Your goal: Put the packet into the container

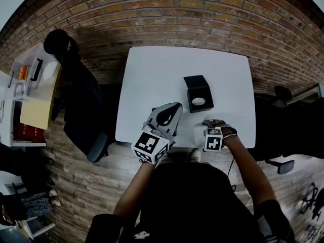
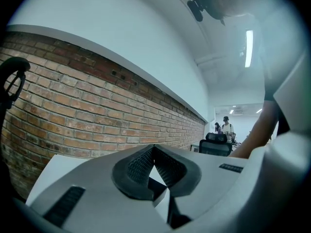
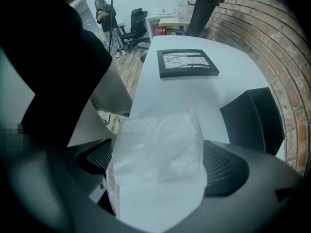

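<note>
A clear, crumpled plastic packet [image 3: 160, 178] stands between the jaws of my right gripper [image 3: 158, 159], which are spread wide. The mesh pads [image 3: 221, 166] flank it without visibly squeezing it. In the head view the right gripper [image 1: 209, 125] hovers at the white table's [image 1: 152, 75] near edge. The black open container [image 1: 198, 93], with something pale and round inside, sits just beyond it, and it shows as a dark box [image 3: 252, 120] to the right in the right gripper view. My left gripper [image 1: 173, 109] is over the table's near edge, left of the container. Its tips meet with nothing between them [image 2: 154, 148].
A flat black-framed panel [image 3: 187, 62] lies farther along the table in the right gripper view. A black office chair [image 1: 83, 105] stands at the table's left side and a brick wall [image 1: 177, 14] runs behind it. A side desk [image 1: 30, 95] holds small items. People stand in the distance.
</note>
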`<state>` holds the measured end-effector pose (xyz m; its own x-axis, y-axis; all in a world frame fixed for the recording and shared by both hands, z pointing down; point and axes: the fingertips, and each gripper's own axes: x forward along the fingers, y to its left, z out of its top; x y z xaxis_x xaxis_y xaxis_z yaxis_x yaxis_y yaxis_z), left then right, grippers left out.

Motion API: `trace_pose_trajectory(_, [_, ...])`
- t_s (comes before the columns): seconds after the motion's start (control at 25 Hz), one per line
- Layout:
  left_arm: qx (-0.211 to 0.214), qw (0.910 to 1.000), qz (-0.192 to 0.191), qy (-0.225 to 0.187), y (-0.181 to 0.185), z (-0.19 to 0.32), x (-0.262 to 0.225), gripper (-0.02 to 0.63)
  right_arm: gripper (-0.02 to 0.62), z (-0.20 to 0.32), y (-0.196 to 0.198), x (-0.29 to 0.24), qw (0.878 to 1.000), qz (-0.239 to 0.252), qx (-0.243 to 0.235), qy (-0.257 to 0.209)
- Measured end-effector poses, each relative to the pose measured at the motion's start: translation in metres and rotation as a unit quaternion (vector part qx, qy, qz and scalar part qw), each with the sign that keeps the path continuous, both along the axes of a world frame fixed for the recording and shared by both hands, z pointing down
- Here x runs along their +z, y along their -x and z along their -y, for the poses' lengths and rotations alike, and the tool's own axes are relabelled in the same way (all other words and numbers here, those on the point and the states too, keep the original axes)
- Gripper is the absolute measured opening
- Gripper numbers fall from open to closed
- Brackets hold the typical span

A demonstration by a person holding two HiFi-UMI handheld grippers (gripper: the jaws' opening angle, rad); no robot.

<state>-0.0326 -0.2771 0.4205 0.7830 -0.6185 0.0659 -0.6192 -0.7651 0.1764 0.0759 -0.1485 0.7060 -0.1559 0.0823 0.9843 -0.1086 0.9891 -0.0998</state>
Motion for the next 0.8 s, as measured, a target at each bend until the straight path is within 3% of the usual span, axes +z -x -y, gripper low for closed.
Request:
trace_pose_trajectory(0.24, [-0.002, 1.0000, 0.002, 0.007, -0.001, -0.001, 0.006, 0.008, 0.577, 0.002, -0.003, 0.003, 1.000, -0.015, -0.011, 0.002])
trace_pose_trajectory(0.36, [-0.003, 1.0000, 0.001, 0.008, -0.001, 0.000, 0.007, 0.008, 0.498, 0.004, -0.005, 0.003, 1.000, -0.021, -0.016, -0.004])
trace_pose_trajectory(0.44, [-0.003, 1.0000, 0.002, 0.008, -0.001, 0.001, 0.007, 0.008, 0.481, 0.006, -0.005, 0.002, 1.000, -0.023, -0.019, -0.006])
trace_pose_trajectory(0.8, [-0.010, 0.9998, -0.008, 0.015, 0.000, 0.004, 0.006, 0.008, 0.469, 0.011, -0.005, -0.005, 0.999, -0.021, -0.022, -0.008])
